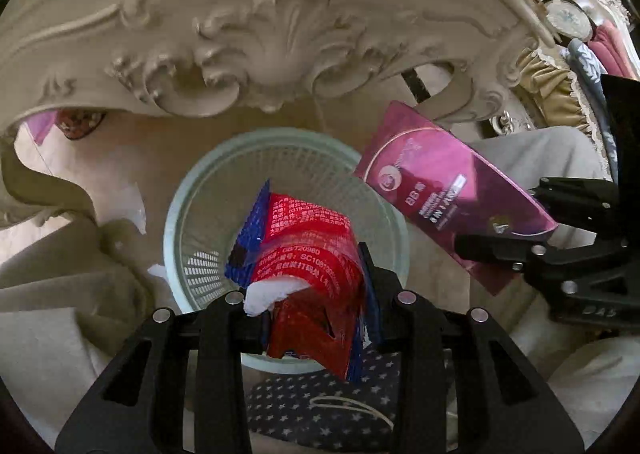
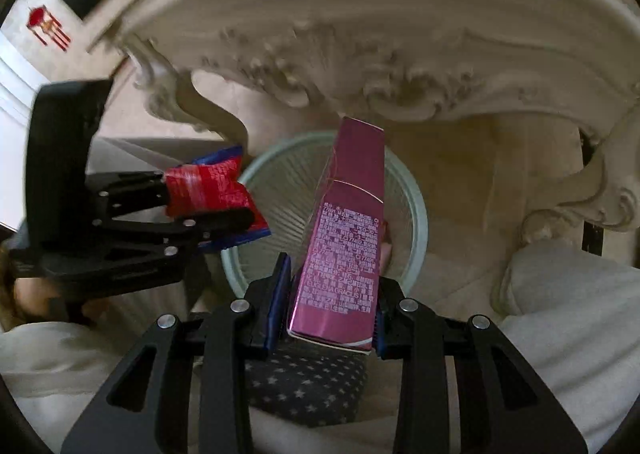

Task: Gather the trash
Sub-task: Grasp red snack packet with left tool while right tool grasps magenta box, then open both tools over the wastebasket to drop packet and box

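My left claw [image 1: 312, 318] is clamped on a crumpled red and blue snack wrapper [image 1: 308, 250]; straight ahead of and below its fingertips lies the open mouth of the pale green mesh wastebasket [image 1: 180, 213], so the wrapper hangs over the opening; my right claw [image 2: 332, 318] pinches the base of a pink cosmetics box [image 2: 348, 230], whose long axis runs forward along the fingers, its far end over the same basket [image 2: 416, 213]; both claws sit close side by side, left slightly nearer the centre, I judge; the carved cream table [image 1: 248, 53] lies beyond.
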Available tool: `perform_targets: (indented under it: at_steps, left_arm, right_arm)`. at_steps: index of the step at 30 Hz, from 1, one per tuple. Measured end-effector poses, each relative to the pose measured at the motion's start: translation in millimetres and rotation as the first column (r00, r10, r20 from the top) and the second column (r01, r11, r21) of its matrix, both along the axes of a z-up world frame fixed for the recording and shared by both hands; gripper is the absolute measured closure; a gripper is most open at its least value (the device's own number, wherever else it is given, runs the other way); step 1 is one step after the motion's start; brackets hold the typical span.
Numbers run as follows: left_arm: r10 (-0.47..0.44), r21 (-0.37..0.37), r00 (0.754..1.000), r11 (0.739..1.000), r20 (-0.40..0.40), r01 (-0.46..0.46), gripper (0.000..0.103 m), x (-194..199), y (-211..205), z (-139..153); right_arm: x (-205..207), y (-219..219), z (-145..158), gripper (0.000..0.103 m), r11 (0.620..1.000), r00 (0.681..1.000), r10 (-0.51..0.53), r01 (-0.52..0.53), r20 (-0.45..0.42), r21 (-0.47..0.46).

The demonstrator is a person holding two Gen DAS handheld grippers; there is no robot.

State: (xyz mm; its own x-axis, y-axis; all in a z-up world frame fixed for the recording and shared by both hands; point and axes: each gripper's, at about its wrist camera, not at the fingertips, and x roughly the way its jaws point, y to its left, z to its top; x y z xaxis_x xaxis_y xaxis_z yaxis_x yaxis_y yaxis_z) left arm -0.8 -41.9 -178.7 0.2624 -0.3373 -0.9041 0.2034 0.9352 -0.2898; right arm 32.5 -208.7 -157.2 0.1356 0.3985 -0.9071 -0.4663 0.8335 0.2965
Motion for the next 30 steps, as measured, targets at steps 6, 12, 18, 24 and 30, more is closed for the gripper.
perform_targets:
  at_steps: [6,12,18,24,30]
  left_arm:
    - [0.009,0.006,0.999,1.0,-0.036,-0.009,0.05,-2,3,-15]
    - [0.048,0.087,0.999,0.995,-0.025,-0.045,0.02,4,6,-26]
    - [0.088,0.068,0.995,0.994,0.044,-0.091,0.014,-4,18,1]
    - [0.085,-0.011,0.969,0.996,0.232,-0.085,0.014,-5,35,86]
    - [0.095,0.029,0.842,0.991,0.531,-0.131,0.014,46,68,182]
  right_arm:
    - [6,2,-17,0.07,1.0,1.0,0.002,-0.002,-0.009,-0.012]
    - [-1,11,-23,0.038,0.998,0.999,0.034,-0.032,0.028,-0.059]
    - [-5,-3,1,0.038,0.999,0.999,0.021,-0.02,0.037,-0.027]
    - [9,-36,85,0.038,0.995,0.968,-0.071,0.053,0.242,0.08]
    - [92,-71,158,0.038,0.953,0.824,-0.302,0.257,0.479,0.159]
